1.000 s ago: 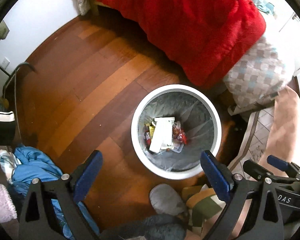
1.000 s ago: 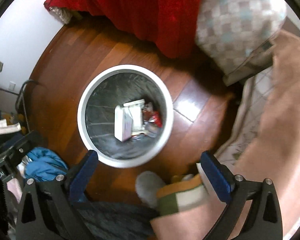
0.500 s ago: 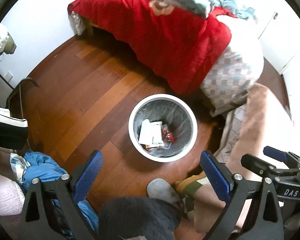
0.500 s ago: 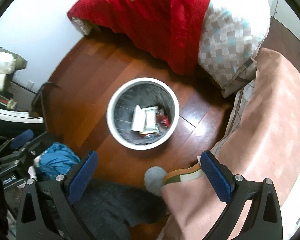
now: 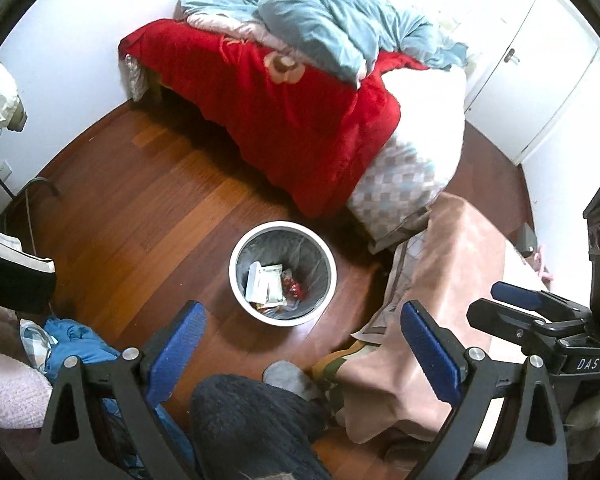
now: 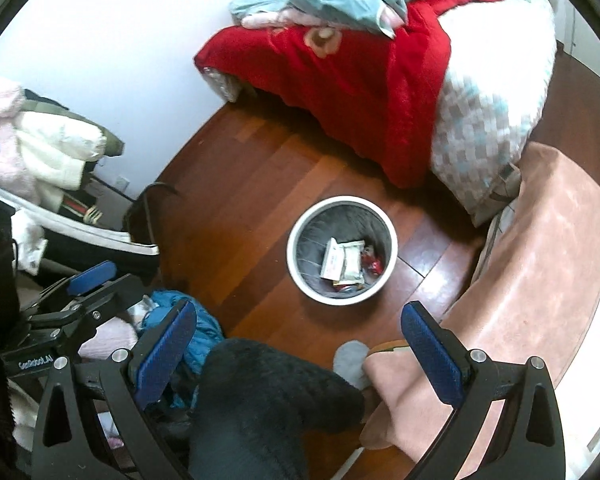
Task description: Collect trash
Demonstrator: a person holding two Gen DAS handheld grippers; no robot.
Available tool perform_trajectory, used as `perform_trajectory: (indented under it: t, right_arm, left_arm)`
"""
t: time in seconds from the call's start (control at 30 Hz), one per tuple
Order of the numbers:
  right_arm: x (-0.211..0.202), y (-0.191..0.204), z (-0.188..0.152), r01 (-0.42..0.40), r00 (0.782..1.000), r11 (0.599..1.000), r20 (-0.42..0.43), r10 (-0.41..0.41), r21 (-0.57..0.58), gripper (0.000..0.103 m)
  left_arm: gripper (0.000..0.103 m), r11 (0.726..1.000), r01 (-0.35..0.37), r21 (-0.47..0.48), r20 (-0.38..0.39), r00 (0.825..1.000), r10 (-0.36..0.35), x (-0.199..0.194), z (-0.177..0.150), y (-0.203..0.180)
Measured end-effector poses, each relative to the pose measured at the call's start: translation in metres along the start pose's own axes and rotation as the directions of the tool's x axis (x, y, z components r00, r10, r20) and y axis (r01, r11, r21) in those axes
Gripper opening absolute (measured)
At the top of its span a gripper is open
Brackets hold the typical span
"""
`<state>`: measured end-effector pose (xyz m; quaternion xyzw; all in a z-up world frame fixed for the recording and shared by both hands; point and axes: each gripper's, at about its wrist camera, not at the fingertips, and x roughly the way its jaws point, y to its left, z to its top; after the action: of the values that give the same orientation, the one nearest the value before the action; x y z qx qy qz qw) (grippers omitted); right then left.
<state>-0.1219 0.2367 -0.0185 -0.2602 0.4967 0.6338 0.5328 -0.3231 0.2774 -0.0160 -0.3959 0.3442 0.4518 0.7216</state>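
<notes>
While both grippers hung high over the room, the bin (image 5: 282,273) stood on the wooden floor (image 5: 148,216) far below them, and it serves as the landmark for everything else. It was round with a white rim and a grey liner, and the trash (image 5: 271,286) lay at its bottom: a white box, flat pale packets and a red wrapper beside them. In the right wrist view the same bin (image 6: 342,249) sat above and between the blue pads.

The left gripper (image 5: 300,348) had its jaws spread wide with nothing between them, the bin showing in the gap. The right gripper (image 6: 300,344) was likewise spread wide and empty; it also appeared at the right edge of the left view, well to the right of the bin.

Beyond the bin stood the bed (image 5: 284,108) under a red blanket, with teal bedding (image 5: 332,28) heaped on top and a checked quilt (image 5: 400,184) hanging off its near corner. Right of the bin lay a pink cloth (image 5: 452,272) over a low surface. Just below the bin were a grey slipper (image 5: 288,376) and a dark knee (image 5: 252,424) of the person. Left of the bin, near the lower edge, lay blue clothes (image 5: 72,344).
</notes>
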Motion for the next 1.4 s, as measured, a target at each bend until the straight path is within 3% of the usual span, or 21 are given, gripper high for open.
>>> perform_trajectory:
  t: [0.33,1.4]
  right_arm:
    - [-0.032,0.018,0.001,-0.029,0.999,0.999,0.016,0.029,-0.043,0.103]
    - [-0.024,0.025,0.002,-0.033,0.999,0.997,-0.017,0.032,-0.064,0.103]
  left_arm:
    - [0.099,0.999,0.032,-0.011,0.030,0.999,-0.032,-0.028,-0.002,-0.002]
    - [0.103,0.999,0.051,-0.019,0.032,0.998,-0.050,-0.034,-0.003,-0.003]
